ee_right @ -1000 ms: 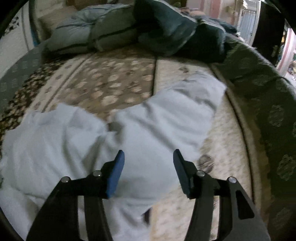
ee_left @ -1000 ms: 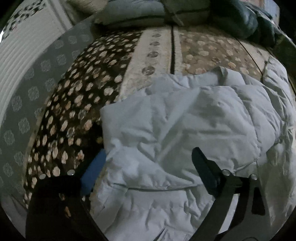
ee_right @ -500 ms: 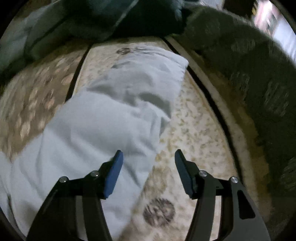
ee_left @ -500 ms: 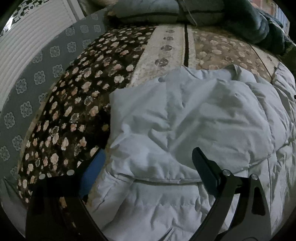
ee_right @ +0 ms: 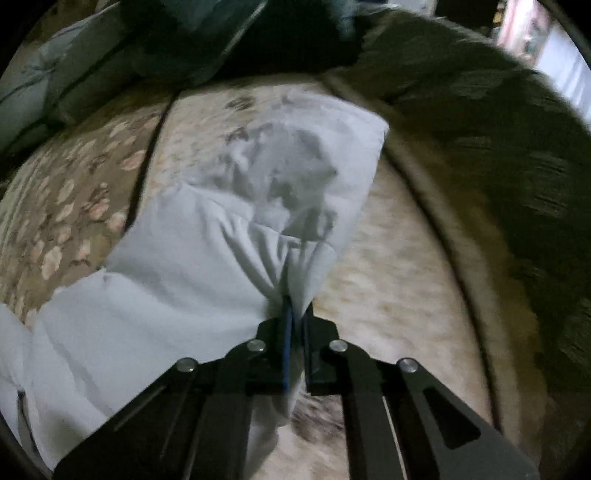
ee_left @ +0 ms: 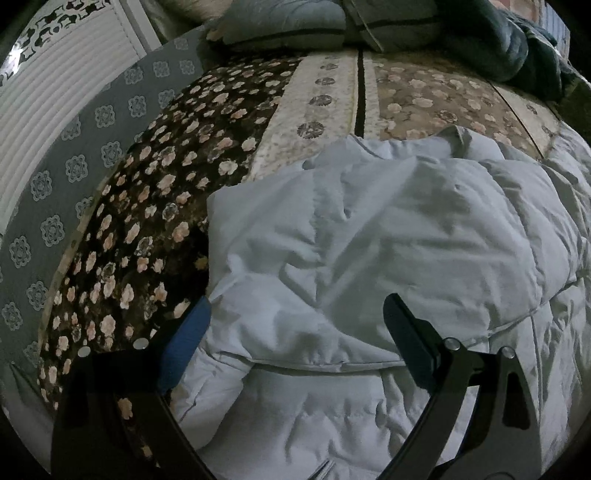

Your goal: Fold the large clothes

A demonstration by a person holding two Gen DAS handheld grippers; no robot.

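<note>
Across the floral bed (ee_left: 229,122), pale puffy jacket (ee_left: 388,236) lies crumpled, filling centre and right of left wrist frame. Left claw (ee_left: 295,332) wide open, hovering over jacket, gripping nothing. Right claw (ee_right: 293,314) clamped tight on jacket sleeve (ee_right: 266,206) at frame centre, fabric bunched at its tips. Pillows (ee_left: 280,22) along top.

- Both views are dim, with black fisheye vignettes and strong bending at the edges.
- Left wrist view is fairly sharp; deep shadow lies near left.
- Right wrist view is smeared by motion blur, worst at right, with bright glare far right.
</note>
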